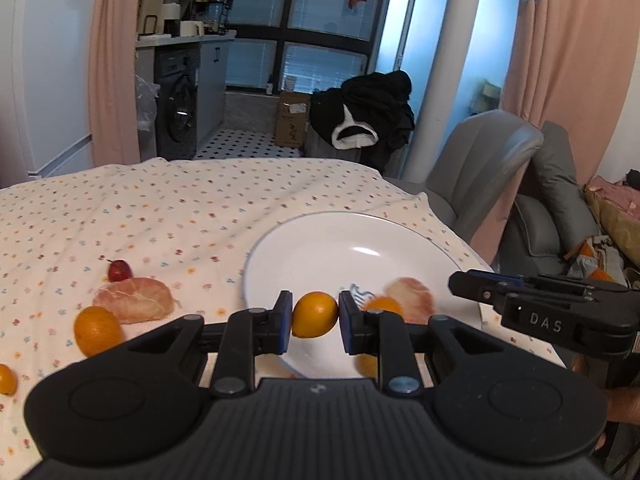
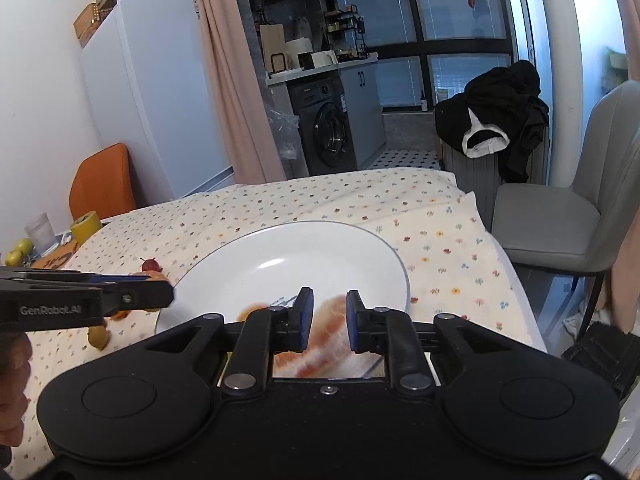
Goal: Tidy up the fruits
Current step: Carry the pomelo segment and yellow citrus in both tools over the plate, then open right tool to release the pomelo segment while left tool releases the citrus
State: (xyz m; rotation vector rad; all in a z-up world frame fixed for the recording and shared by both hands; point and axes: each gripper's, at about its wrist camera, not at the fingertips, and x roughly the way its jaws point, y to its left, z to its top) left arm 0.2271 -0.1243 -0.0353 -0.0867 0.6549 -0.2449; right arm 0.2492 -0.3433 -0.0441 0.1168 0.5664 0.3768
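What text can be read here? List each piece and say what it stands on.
"DAS": on the right gripper, seen from the left wrist.
"GenRobot.AI": on the left gripper, seen from the right wrist.
Print on the cardboard box and the washer label: too small to read.

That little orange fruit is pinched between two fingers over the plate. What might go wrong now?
The kumquat is round and held only at its sides by the left gripper, so it may slip or roll off the plate once released. It could also knock the pomelo segment already there.
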